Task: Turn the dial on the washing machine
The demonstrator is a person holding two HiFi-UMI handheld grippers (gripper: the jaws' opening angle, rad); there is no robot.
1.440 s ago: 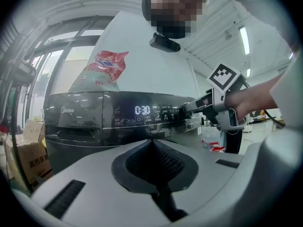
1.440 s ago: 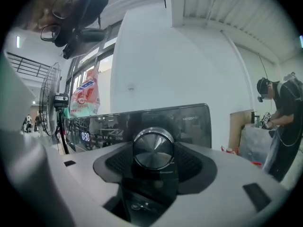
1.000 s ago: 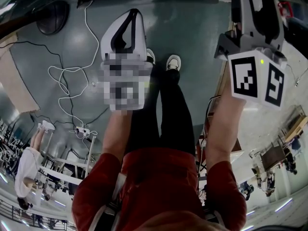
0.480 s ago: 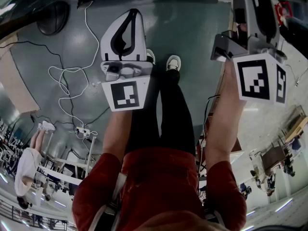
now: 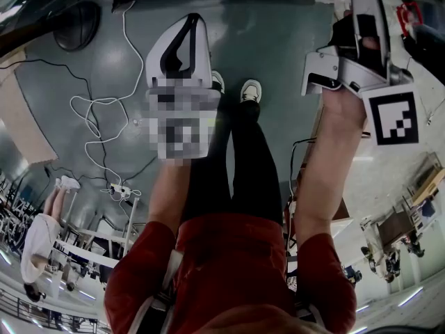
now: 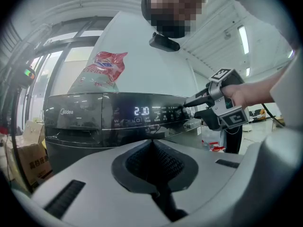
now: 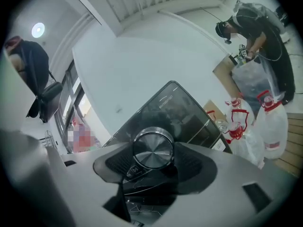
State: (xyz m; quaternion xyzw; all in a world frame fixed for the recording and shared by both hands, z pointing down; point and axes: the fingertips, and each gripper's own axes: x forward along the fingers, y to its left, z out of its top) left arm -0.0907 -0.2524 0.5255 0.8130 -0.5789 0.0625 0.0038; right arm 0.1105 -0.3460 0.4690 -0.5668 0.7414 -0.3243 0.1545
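Observation:
The dark washing machine fills the left gripper view, its display lit. My right gripper reaches the right end of its control panel. In the right gripper view the chrome dial sits between the two jaws, and the right gripper is shut on it, rolled to one side. My left gripper hangs back from the machine, level, its jaws shut on nothing; in the head view the left gripper points away from me above the floor.
A red-and-white bag lies on top of the machine. White plastic bags and a person are to the machine's right. A cardboard box stands at its left. A white cable runs over the floor.
My right gripper has rolled about its own axis while shut on the dial; its marker cube has swung round to the right in the head view. The left gripper has kept still.

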